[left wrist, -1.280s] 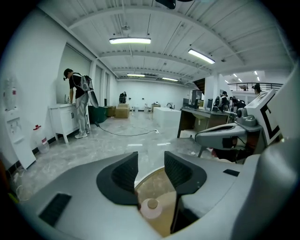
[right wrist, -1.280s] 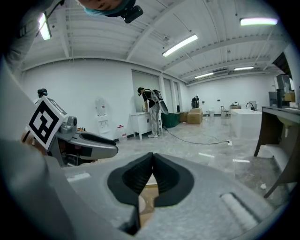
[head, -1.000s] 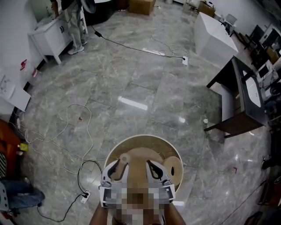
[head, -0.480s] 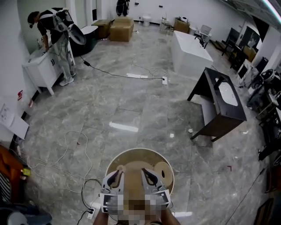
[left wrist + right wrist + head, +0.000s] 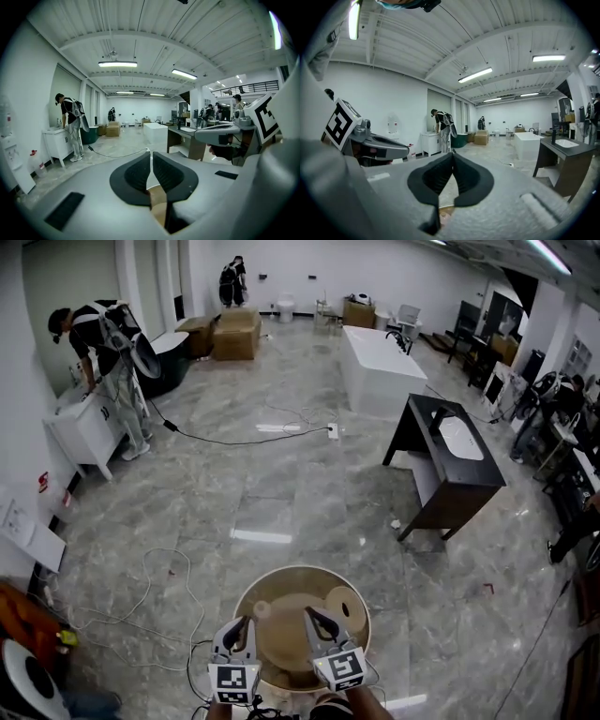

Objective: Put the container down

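While the left gripper (image 5: 242,626) and right gripper (image 5: 314,617) hang side by side at the bottom of the head view, the round tan container (image 5: 300,570) stands on the grey stone floor (image 5: 309,493) under them, w/ a flat roll (image 5: 348,604) leaning inside its right wall. Left fingers (image 5: 137,172) have just been closing and now sit clenched, only a hairline slit btwn the black pads and nothing in it; a tan sliver of the container shows below them. Right fingers (image 5: 436,177) are clenched too, tips meeting, nothing held, w/ the same tan sliver low in that view. Neither pair grips the rim. Each gripper shows its marker cube (image 5: 233,681) nearest the camera. Further off: a dark sink stand (image 5: 450,465) at right, a white tub (image 5: 380,371) behind it, loose cables (image 5: 141,582) on the floor at left, and a person (image 5: 103,343) bent over a white cabinet (image 5: 82,427) by the left wall.
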Available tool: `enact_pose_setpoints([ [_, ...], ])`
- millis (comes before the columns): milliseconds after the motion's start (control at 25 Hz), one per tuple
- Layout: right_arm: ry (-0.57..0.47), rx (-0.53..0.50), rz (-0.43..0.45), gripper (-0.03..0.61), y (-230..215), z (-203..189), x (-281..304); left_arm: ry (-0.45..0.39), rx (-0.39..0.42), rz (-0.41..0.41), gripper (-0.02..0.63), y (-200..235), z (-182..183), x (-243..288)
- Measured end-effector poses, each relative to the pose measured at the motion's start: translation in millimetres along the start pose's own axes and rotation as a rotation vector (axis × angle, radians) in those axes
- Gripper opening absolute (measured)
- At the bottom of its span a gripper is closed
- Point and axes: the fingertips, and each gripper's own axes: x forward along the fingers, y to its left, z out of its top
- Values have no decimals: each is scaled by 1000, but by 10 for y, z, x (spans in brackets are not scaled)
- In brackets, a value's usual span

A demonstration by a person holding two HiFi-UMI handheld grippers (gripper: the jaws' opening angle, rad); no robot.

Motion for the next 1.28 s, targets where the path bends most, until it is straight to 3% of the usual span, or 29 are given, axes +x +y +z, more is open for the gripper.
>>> enact_pose_setpoints([
  [640, -29, 7, -108, 0, 462, 63, -832, -61, 35, -99, 26, -230, 22, -827],
  [1280, -17, 5, -108, -2, 584, 2, -883, -62, 54, -125, 26, -261, -20, -873],
])
